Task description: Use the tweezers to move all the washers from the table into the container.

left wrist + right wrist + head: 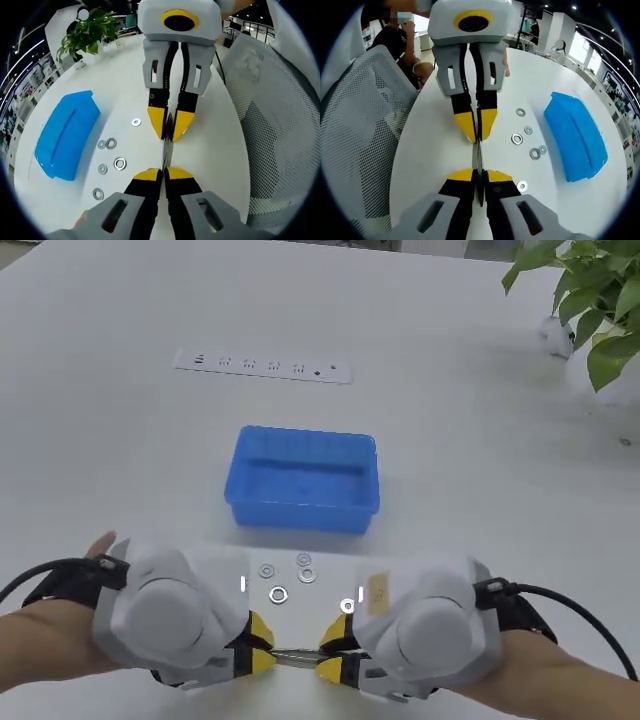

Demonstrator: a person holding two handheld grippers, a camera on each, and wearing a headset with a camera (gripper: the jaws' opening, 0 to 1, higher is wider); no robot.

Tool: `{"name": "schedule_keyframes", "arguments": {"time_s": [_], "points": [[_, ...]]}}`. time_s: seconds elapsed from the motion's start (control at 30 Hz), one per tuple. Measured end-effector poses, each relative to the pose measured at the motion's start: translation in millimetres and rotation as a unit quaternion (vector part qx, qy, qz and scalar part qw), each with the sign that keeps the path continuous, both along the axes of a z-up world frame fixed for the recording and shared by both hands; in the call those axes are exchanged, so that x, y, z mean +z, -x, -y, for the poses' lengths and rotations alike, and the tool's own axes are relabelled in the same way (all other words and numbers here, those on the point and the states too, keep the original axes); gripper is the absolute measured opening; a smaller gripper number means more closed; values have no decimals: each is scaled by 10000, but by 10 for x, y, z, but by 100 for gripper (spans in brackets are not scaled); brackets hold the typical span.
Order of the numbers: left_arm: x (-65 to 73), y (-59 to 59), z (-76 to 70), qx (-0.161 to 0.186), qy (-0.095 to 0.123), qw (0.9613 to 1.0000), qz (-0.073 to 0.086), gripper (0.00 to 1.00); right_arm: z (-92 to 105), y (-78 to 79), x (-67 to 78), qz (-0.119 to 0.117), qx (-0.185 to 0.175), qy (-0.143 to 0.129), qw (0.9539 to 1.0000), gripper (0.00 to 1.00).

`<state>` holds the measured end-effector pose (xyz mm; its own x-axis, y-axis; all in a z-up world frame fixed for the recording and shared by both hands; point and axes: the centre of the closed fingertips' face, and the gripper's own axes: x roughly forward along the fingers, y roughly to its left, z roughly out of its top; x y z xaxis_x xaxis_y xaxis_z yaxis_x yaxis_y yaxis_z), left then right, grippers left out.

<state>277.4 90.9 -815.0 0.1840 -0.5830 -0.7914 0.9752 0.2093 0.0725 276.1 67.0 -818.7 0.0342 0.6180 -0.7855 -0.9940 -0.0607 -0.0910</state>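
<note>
Tweezers (293, 655) span between left gripper (262, 645), right gripper (328, 650), both pinching ends.

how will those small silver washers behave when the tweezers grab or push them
The small flat silver metal washers lie flush on the smooth white table, so they will probably slide rather than roll. Thin and shiny, they may slip from the slim metal tweezers.

Legible text, numbers, brands: none.
Yellow sticker (377, 592) on the casing of the right gripper (332, 652): print too small to read.
White power strip (262, 366), well apart from that gripper, far side: dark markings beside its sockets, illegible.
</note>
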Motion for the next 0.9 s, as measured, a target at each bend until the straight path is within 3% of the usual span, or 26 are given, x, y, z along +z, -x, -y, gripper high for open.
{"name": "schedule_keyframes", "arguments": {"time_s": [0.03,0.1,0.23,0.5,0.7,0.83,0.87,0.9], "points": [[0,1,-2,12,-1,10000,-20,7,-1,-2,3,24,2,-6,10000,8],[-4,9,-10,188,37,9995,-237,7,-2,-3,5,66,47,-28,10000,8],[-5,2,-16,224,50,9992,-332,7,-13,5,13,259,176,31,9995,7],[-3,7,-14,228,65,9993,-277,8,-37,24,154,407,155,-234,9988,7],[-4,-1,-18,234,94,9991,-344,8,-69,15,184,444,167,-324,9983,7],[-4,22,-10,45,-90,9996,-281,7,-74,19,186,450,188,-336,9982,7],[-8,27,-15,55,-99,9993,-343,7,-77,29,187,457,220,-340,9981,7],[-11,69,-26,138,-75,9981,-601,7,-81,45,185,453,251,-340,9981,7]]}}
